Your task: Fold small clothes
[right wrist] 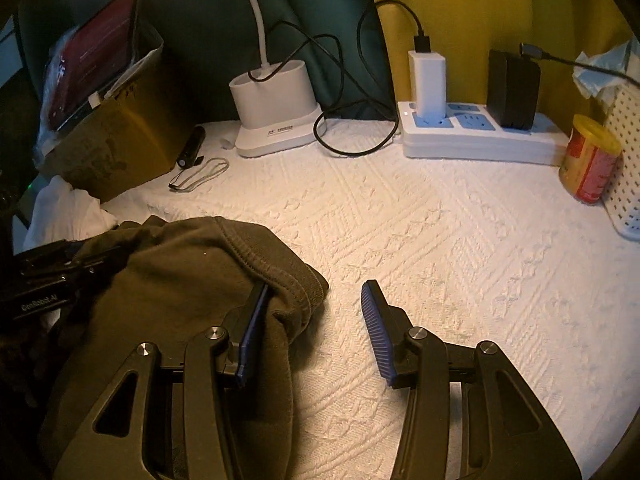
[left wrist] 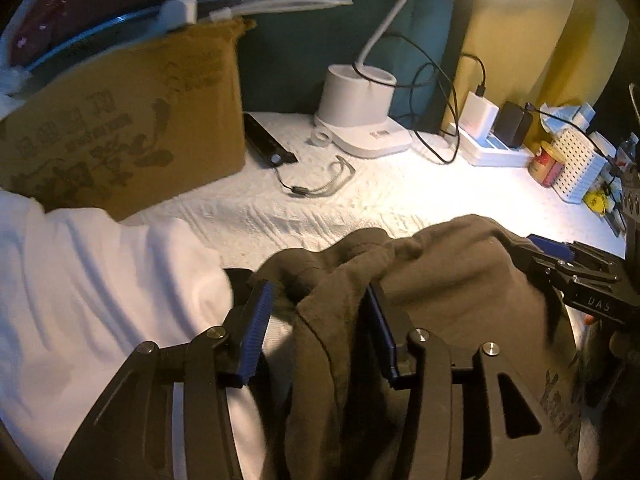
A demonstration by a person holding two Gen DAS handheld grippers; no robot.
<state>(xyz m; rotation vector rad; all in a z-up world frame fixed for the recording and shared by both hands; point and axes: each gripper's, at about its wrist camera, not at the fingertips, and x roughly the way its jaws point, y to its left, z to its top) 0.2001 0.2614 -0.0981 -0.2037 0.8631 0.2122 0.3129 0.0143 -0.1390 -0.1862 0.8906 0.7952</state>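
Note:
A dark olive-brown garment (left wrist: 440,280) lies bunched on the white textured cloth (left wrist: 320,208). My left gripper (left wrist: 320,328) is open, and a fold of the garment hangs between its blue pads. In the right wrist view the same garment (right wrist: 180,280) lies at the lower left. My right gripper (right wrist: 316,332) is open, its left finger (right wrist: 252,336) against the garment's hem and its right finger (right wrist: 378,332) over bare cloth. The right gripper also shows at the right edge of the left wrist view (left wrist: 580,276).
A white garment (left wrist: 100,288) lies at the left. A cardboard box (left wrist: 120,128) stands behind it. At the back are a white lamp base (right wrist: 272,108), cables, a power strip (right wrist: 480,136) with chargers, a yellow can (right wrist: 590,160) and a white perforated basket (right wrist: 628,168).

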